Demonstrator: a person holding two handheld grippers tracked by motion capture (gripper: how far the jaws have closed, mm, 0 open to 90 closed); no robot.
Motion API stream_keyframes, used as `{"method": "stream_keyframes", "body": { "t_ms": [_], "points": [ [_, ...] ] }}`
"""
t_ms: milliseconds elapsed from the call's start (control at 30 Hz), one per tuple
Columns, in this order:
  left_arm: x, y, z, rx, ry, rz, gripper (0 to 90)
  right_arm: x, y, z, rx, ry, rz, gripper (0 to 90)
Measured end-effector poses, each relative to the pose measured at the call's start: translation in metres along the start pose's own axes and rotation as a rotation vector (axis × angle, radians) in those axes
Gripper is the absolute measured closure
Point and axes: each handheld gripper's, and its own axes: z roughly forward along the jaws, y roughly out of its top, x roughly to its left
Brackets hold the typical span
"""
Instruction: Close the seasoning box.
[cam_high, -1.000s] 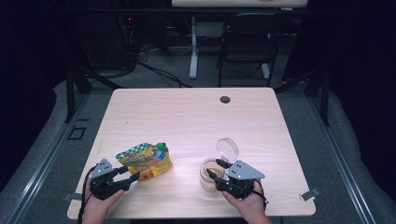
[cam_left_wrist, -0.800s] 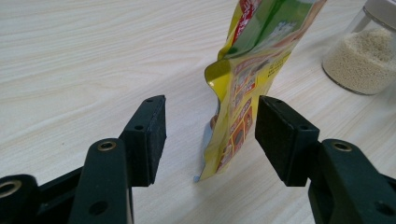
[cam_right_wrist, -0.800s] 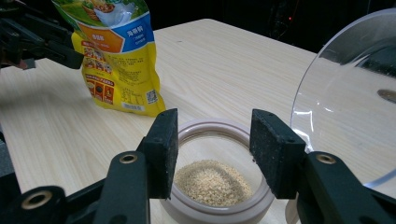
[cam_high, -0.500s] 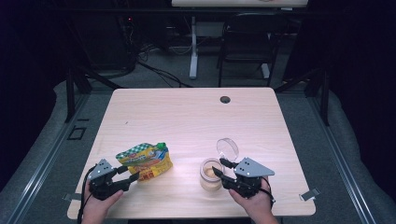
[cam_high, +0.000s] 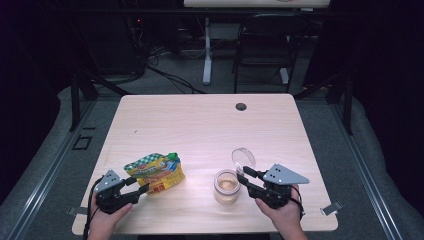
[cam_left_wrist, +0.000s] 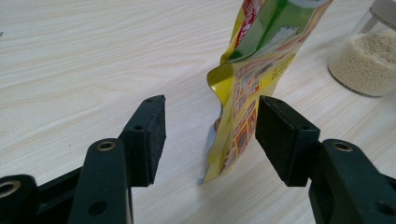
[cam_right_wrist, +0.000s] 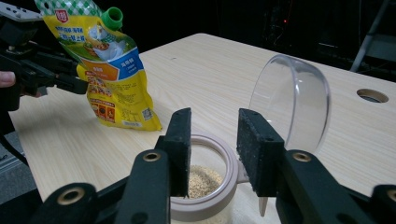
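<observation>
A yellow and green spouted pouch (cam_high: 155, 172) stands upright near the table's front left. Its lower corner (cam_left_wrist: 233, 140) hangs between the wide jaws of my left gripper (cam_high: 137, 186) (cam_left_wrist: 210, 126), and the pads do not press it. A clear jar of pale grains (cam_high: 226, 187) (cam_right_wrist: 205, 186) stands front right, its clear domed lid (cam_high: 243, 159) (cam_right_wrist: 292, 102) tipped up and open. My right gripper (cam_high: 243, 179) (cam_right_wrist: 212, 135) hovers just right of the jar, above its rim. Its jaws have just been closing and stand narrow, with nothing held between them.
The light wooden table (cam_high: 200, 125) has a round cable hole (cam_high: 241, 106) near its far edge. A dark chair (cam_high: 265, 40) and a white desk leg (cam_high: 207, 50) stand beyond the table. Grey floor mats border both sides.
My right gripper has drawn a little to the right, away from the jar, and its jaws have narrowed. The left gripper, pouch, jar and lid have stayed put.
</observation>
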Motion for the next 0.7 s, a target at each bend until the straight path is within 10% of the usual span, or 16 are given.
{"method": "stream_keyframes", "body": {
  "t_ms": [700],
  "points": [
    [-0.001,-0.001,0.000,-0.009,-0.008,-0.015,42.3,-0.020,0.013,-0.029,-0.015,-0.081,0.026,67.1]
  ]
}}
